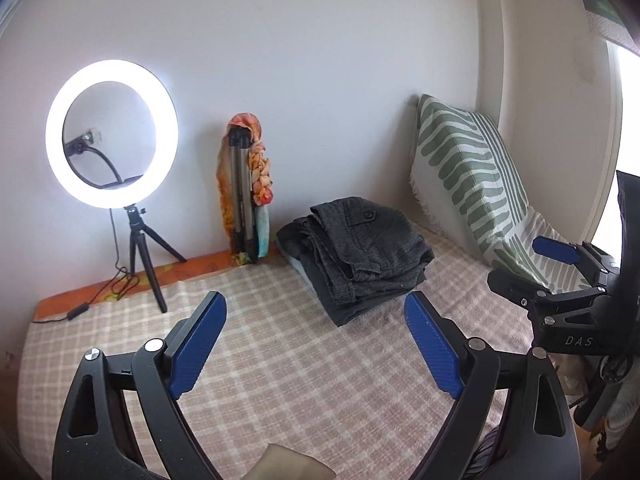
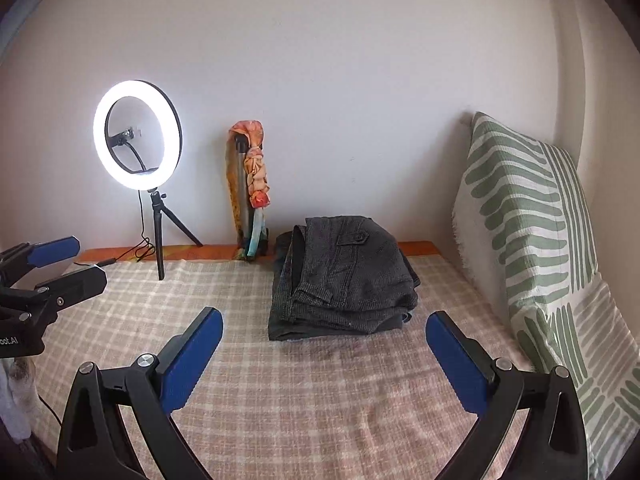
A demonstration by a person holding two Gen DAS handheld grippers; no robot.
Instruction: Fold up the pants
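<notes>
Pants: dark grey, folded into a compact stack, lying on the checked bedcover near its far edge, by the wall. Striped cushion leans at the right edge; ring light stands at the far left corner. Left gripper and right gripper: jaws spread wide, empty, short of the stack.

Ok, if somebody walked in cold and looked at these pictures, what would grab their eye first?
Probably the glowing ring light on its small tripod at the back left, by the wall. Next, the folded dark pants lying in a neat stack in the middle of the checked blanket, with the green striped pillow propped against the wall on the right. Both tools stand open and empty in the foreground.
</notes>
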